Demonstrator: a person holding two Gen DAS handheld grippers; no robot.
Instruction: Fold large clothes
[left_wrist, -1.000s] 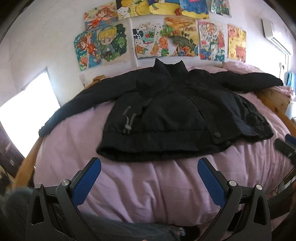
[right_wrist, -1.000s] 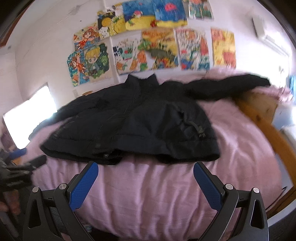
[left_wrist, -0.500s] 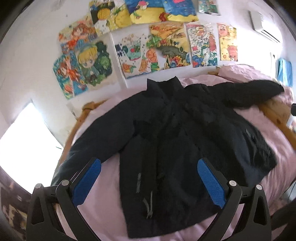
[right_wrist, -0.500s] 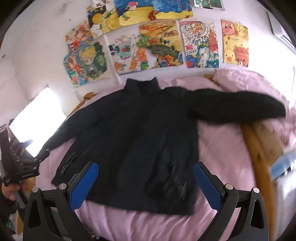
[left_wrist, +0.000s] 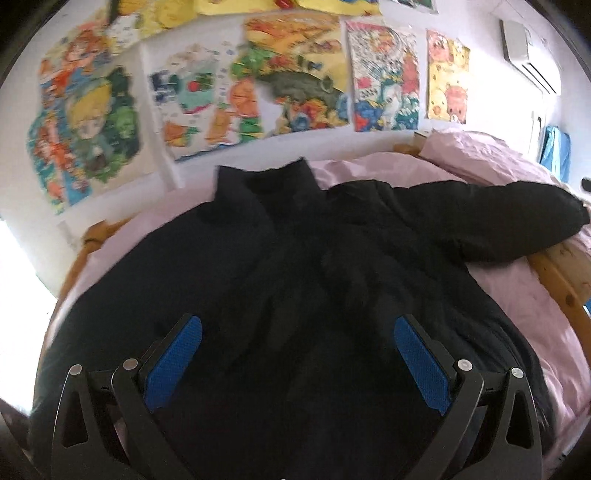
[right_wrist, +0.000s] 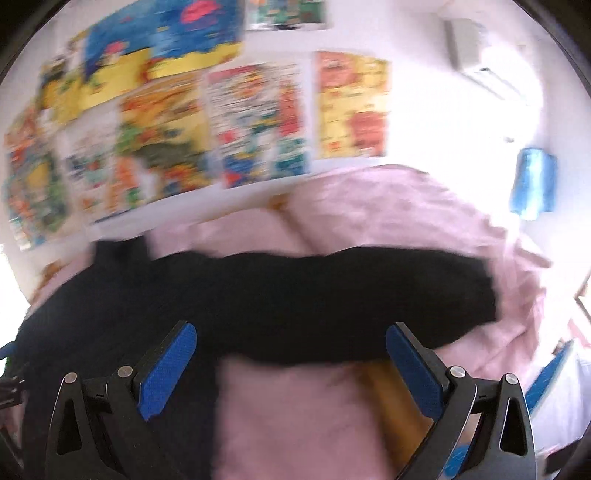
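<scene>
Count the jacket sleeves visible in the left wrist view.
1 clearly: the sleeve stretched right across the pink bedding. The other side of the black jacket runs off at lower left, its sleeve indistinct.

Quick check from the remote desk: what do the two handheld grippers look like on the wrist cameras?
Both look alike. The left gripper and right gripper each have two black plastic fingers with triangular cut-outs, round silver pivot pins and textured blue rectangular pads. No cables, markings, hands or sleeves show in either view.

Our left wrist view looks down close over the black jacket (left_wrist: 295, 295) toward the poster wall (left_wrist: 258, 81); our right wrist view faces its right sleeve (right_wrist: 332, 288). We share jacket, bed (right_wrist: 295, 406) and posters.
</scene>
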